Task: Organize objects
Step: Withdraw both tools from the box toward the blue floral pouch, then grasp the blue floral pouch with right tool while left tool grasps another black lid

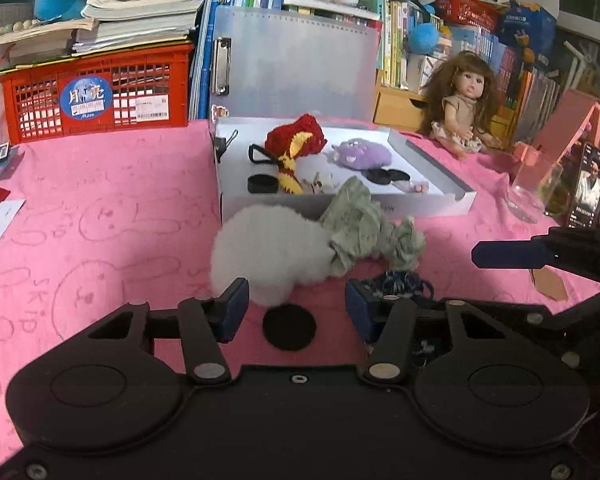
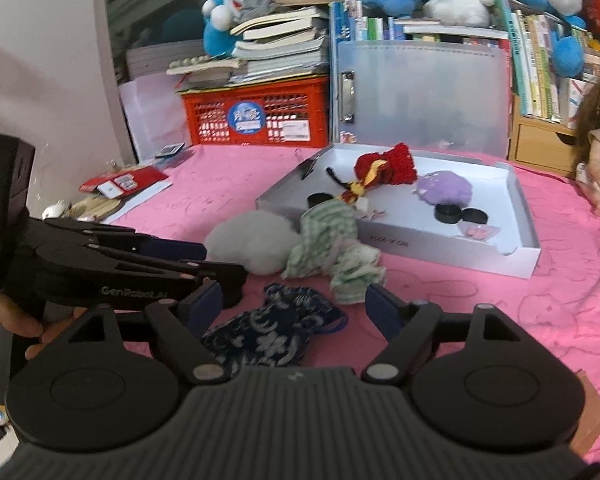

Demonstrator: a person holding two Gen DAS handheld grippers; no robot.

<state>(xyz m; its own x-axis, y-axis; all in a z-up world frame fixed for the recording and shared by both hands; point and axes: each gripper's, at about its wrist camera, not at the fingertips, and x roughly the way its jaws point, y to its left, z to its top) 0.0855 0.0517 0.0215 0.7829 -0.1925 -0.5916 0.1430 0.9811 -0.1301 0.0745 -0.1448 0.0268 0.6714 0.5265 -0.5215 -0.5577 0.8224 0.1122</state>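
Note:
My left gripper (image 1: 296, 308) is open, low over the pink cloth, with a black disc (image 1: 289, 327) between its fingers and a white fluffy ball (image 1: 270, 256) just ahead. A green-white crumpled cloth (image 1: 356, 228) lies beside the ball. My right gripper (image 2: 294, 308) is open above a dark blue patterned pouch (image 2: 268, 330). The white shallow box (image 1: 432, 168) holds a red-yellow knit toy (image 1: 296, 140), a purple plush (image 1: 362, 154) and black discs (image 1: 262, 184). The box also shows in the right wrist view (image 2: 516, 200). The left gripper (image 2: 172, 258) shows at left in the right wrist view.
A red crate (image 1: 96, 92) with stacked books stands at back left. A doll (image 1: 462, 104) sits at back right. A glass (image 1: 532, 188) and a phone (image 1: 590, 184) stand at right. A clear file case (image 1: 300, 64) rises behind the box. Red packets (image 2: 124, 180) lie at left.

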